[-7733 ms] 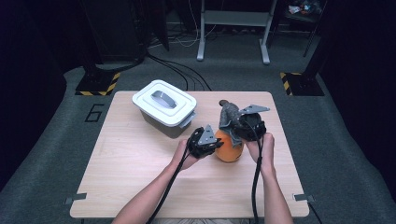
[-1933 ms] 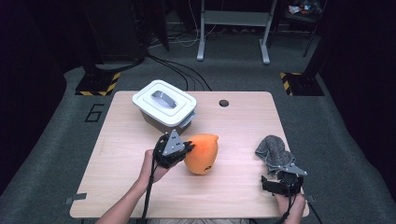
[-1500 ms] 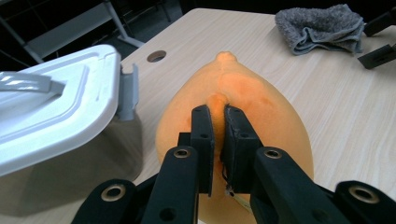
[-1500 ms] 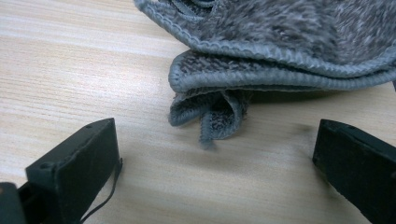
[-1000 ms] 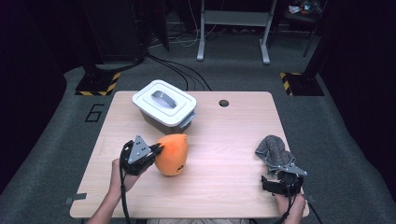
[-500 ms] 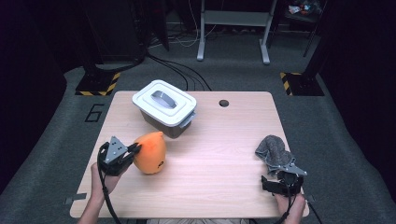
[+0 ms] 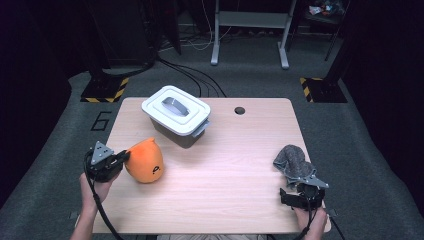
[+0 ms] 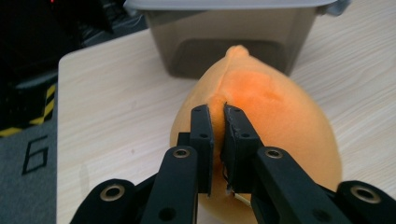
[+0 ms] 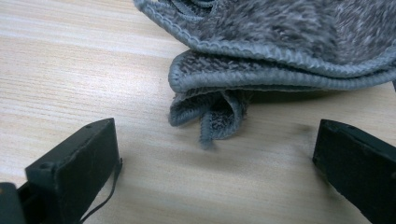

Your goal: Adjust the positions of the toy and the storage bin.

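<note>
An orange plush toy rests on the wooden table at its left side. My left gripper is shut on a pinch of the plush's fabric; in the left gripper view the jaws nearly meet on its seam. A crumpled grey cloth lies near the table's right front edge. My right gripper sits just in front of that cloth, jaws wide open, with the cloth's folded hem beyond the fingertips and nothing between them.
A grey bin with a white handled lid stands at the table's back left, close behind the plush. A round cable hole is at the back middle. Dark floor with cables and a stand's legs surrounds the table.
My left gripper has carried the orange plush leftward and toward the front, from the table's middle to its left side. The right gripper and the grey cloth have stayed put.
</note>
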The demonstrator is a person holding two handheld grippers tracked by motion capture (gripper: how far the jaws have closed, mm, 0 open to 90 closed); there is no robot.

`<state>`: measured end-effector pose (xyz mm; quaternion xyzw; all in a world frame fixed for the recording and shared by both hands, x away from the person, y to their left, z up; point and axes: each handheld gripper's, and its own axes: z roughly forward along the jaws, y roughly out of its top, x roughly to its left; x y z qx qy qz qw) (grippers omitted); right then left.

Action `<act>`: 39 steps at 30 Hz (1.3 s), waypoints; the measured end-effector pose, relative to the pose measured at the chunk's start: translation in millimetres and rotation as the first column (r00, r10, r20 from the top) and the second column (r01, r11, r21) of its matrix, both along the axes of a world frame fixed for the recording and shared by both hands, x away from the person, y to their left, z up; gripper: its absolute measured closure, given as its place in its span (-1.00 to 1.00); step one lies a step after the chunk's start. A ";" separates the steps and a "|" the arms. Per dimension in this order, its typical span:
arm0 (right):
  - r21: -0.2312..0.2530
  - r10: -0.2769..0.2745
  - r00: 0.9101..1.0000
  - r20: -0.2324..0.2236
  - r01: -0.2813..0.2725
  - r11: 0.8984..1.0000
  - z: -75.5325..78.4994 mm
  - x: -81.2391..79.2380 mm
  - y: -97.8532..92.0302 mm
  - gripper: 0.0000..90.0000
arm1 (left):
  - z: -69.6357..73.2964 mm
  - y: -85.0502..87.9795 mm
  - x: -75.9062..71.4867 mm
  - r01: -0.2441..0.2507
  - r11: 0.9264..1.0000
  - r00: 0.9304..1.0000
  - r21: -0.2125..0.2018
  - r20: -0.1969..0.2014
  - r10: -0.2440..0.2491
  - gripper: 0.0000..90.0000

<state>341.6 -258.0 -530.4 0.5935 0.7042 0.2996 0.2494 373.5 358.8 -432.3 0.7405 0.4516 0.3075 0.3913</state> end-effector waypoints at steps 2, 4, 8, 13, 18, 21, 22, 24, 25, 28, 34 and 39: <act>0.000 0.000 1.000 0.000 0.000 1.000 0.0 0.0 0.0 -1.00 | -3.9 6.0 2.7 -0.027 1.000 0.999 0.008 -0.028 0.027 0.81; 0.000 -0.002 1.000 0.000 0.002 1.000 0.0 0.1 0.2 -1.00 | -7.0 11.6 5.4 -0.055 0.998 0.998 0.011 -0.037 0.056 0.75; 0.000 -0.003 1.000 0.000 0.003 1.000 0.0 0.2 0.3 -1.00 | -13.5 24.0 12.9 -0.098 0.995 0.993 -0.009 -0.074 0.097 0.60; 0.000 -0.003 1.000 0.000 0.003 1.000 0.0 0.2 0.3 -1.00 | -22.6 42.8 23.2 -0.158 0.986 0.983 -0.053 -0.103 0.152 0.25; 0.000 -0.003 1.000 0.000 0.003 1.000 0.0 0.2 0.3 -1.00 | -24.5 52.1 25.3 -0.178 0.982 0.978 -0.061 -0.119 0.170 0.02; 0.000 -0.003 1.000 0.000 0.003 1.000 0.0 0.2 0.3 -1.00 | -23.6 54.1 24.5 -0.178 0.982 0.978 -0.064 -0.118 0.170 -0.09; 0.000 -0.003 1.000 0.000 0.003 1.000 0.0 0.2 0.3 -1.00 | -23.6 54.3 24.5 -0.177 0.982 0.979 -0.067 -0.112 0.169 -0.12; 0.000 -0.003 1.000 0.000 0.003 1.000 0.0 0.2 0.3 -1.00 | -20.8 54.7 23.1 -0.179 0.982 0.979 -0.064 -0.112 0.171 -0.22; 0.000 -0.003 1.000 0.000 0.003 1.000 0.0 0.2 0.3 -1.00 | -19.1 55.6 22.5 -0.176 0.982 0.979 -0.063 -0.112 0.168 -0.27; 0.000 -0.003 1.000 0.000 0.003 1.000 0.0 0.2 0.3 -1.00 | -11.7 56.4 19.2 -0.178 0.982 0.981 -0.064 -0.095 0.171 -0.37; 0.001 -0.002 1.000 0.000 0.002 1.000 0.0 0.2 0.2 -1.00 | 3.4 45.4 9.8 -0.132 0.989 0.990 -0.067 -0.064 0.128 -0.49; 0.001 -0.002 1.000 0.000 0.002 1.000 0.0 0.2 0.2 -1.00 | 10.8 27.7 3.4 -0.080 0.995 0.996 -0.063 -0.047 0.077 -0.55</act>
